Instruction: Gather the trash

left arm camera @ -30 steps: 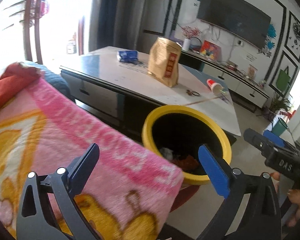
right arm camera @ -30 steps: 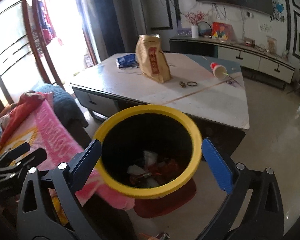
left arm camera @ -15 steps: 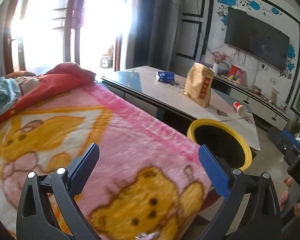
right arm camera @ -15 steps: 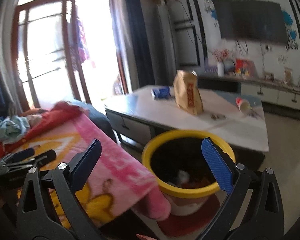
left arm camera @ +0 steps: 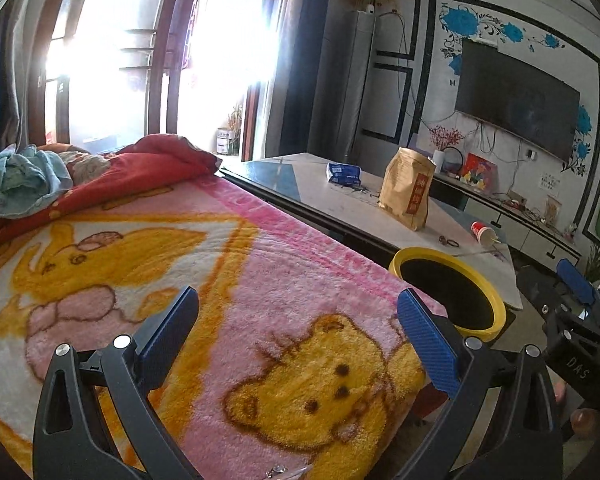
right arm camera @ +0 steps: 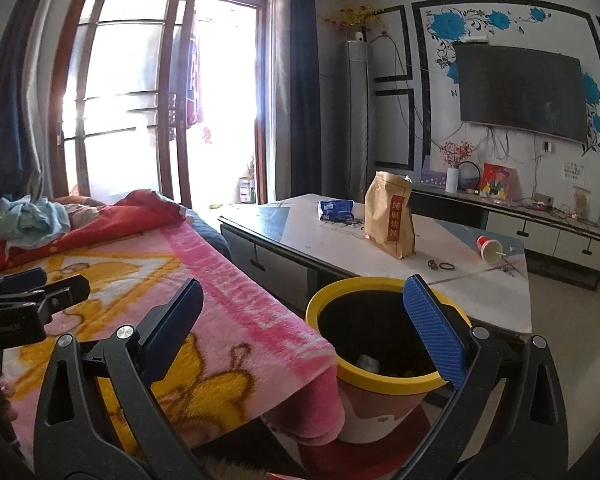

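A yellow-rimmed trash bin (right arm camera: 384, 344) stands on the floor between the sofa and the low table; scraps lie at its bottom. My right gripper (right arm camera: 300, 320) hangs open and empty above its near side. My left gripper (left arm camera: 296, 332) is open and empty over the pink cartoon blanket (left arm camera: 220, 300), with the trash bin (left arm camera: 452, 292) to its right. On the table (right arm camera: 480, 280) lie a red paper cup (right arm camera: 489, 248), a blue packet (right arm camera: 336, 210) and a standing brown paper bag (right arm camera: 390, 216). The left gripper (right arm camera: 28, 300) shows at the left edge.
Red bedding and a pale blue cloth (left arm camera: 24, 176) are piled at the sofa's far end. A TV cabinet (right arm camera: 540, 228) runs along the far wall under the television. Bare floor (right arm camera: 572, 360) lies right of the table. The other gripper's body (left arm camera: 580, 320) shows at right.
Both grippers have pulled back and risen away from the bin. The left one swung left over the blanket. The bin now looks smaller and its contents are mostly hidden.
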Action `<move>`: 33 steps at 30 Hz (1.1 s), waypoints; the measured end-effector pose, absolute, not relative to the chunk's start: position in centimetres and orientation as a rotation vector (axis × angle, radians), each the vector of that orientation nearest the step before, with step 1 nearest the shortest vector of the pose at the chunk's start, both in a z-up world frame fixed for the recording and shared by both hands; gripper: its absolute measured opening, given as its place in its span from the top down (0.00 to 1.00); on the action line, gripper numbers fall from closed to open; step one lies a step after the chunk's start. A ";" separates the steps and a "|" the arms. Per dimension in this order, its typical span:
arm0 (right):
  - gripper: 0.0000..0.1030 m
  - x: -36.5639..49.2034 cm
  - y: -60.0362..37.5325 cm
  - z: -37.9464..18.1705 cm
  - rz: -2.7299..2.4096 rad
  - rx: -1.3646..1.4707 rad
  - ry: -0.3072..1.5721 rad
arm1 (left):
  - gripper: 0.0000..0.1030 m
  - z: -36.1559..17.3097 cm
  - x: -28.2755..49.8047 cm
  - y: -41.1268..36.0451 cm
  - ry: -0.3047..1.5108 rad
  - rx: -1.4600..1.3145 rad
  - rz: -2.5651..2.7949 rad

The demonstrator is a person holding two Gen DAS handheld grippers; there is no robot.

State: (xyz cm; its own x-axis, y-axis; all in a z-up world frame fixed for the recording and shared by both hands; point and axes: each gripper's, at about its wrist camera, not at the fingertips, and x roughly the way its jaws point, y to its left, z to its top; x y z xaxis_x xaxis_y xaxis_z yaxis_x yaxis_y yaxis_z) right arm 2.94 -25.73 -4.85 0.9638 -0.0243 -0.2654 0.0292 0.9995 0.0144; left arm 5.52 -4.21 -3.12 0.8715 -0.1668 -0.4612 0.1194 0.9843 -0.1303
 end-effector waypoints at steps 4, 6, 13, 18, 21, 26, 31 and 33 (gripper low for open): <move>0.10 2.7 -25.6 -4.9 -0.026 0.015 0.261 | 0.06 -3.2 5.2 -4.1 0.480 -0.095 -0.158; 0.10 2.7 -25.6 -4.9 -0.022 0.016 0.261 | 0.06 -3.2 5.0 -4.2 0.475 -0.091 -0.160; 0.10 2.7 -25.5 -5.0 -0.023 0.010 0.263 | 0.06 -3.0 4.7 -4.3 0.465 -0.086 -0.160; 0.10 2.7 -25.4 -5.1 -0.021 0.011 0.268 | 0.06 -2.8 4.7 -4.2 0.462 -0.086 -0.158; 0.10 2.7 -25.5 -5.0 -0.022 0.010 0.264 | 0.06 -2.8 4.7 -4.3 0.462 -0.086 -0.158; 0.10 2.6 -25.6 -5.0 -0.025 0.013 0.266 | 0.06 -2.8 4.7 -4.3 0.465 -0.087 -0.160; 0.10 2.6 -25.6 -5.0 -0.027 0.014 0.267 | 0.06 -2.8 4.7 -4.3 0.465 -0.087 -0.160; 0.10 2.6 -25.6 -5.0 -0.027 0.013 0.268 | 0.06 -2.8 4.7 -4.3 0.465 -0.086 -0.160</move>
